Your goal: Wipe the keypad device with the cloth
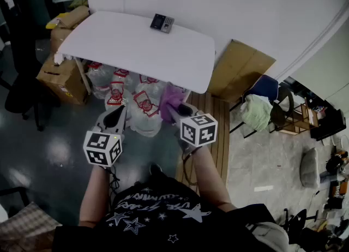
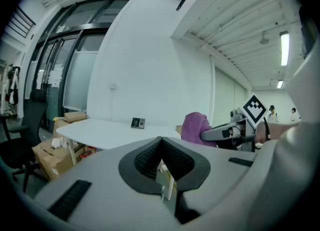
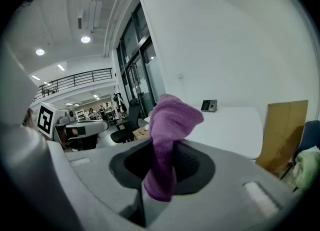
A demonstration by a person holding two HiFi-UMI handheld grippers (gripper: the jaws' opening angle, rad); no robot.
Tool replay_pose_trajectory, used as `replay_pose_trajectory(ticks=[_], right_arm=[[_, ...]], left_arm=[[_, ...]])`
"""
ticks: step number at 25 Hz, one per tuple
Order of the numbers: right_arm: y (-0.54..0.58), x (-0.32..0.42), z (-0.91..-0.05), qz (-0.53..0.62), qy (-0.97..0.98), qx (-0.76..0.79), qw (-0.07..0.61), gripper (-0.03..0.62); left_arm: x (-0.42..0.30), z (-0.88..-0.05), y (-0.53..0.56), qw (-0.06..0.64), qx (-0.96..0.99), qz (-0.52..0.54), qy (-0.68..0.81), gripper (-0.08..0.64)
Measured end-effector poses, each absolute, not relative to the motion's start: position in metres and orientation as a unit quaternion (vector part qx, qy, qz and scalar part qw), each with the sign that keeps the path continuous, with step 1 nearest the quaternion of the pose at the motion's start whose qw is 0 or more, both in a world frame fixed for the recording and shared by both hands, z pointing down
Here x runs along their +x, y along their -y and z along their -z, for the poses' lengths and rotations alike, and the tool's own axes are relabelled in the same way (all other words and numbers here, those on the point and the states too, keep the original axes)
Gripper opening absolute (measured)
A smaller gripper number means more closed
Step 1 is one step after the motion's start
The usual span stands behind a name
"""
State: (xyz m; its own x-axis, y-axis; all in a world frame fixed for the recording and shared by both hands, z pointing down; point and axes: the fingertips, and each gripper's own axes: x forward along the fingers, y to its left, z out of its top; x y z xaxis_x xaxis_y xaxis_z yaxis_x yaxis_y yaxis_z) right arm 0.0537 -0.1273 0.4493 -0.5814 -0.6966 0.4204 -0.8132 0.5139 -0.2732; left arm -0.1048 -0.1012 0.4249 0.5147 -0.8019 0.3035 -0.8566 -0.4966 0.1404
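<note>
The keypad device (image 1: 162,23) is a small dark unit with a grey keypad, lying at the far edge of the white table (image 1: 136,49), by the wall. Both grippers hover well short of the table, over the floor. My right gripper (image 1: 175,109) is shut on a purple cloth (image 1: 171,99), which sticks up from its jaws in the right gripper view (image 3: 167,135). There the keypad device (image 3: 209,105) shows far ahead. My left gripper (image 1: 119,113) is shut with nothing in it (image 2: 162,167); the keypad device (image 2: 137,123) lies distant in its view.
Cardboard boxes (image 1: 62,76) stand at the table's left end. Several clear plastic bags (image 1: 133,101) sit under it. A flat cardboard sheet (image 1: 240,68) leans on the wall to the right, near a chair draped with clothes (image 1: 262,106). A black office chair (image 1: 22,93) is at left.
</note>
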Motion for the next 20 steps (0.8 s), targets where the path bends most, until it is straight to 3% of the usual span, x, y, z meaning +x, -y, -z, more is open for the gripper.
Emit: replay_pose_trajectory(ticks=[20], right_arm=[[0.153,0.054,-0.455,-0.209,0.883,0.403,0.120,0.092]], left_arm=[[-0.105,-0.433,0.111,0.135,0.840,-0.109,0.515,0.006]])
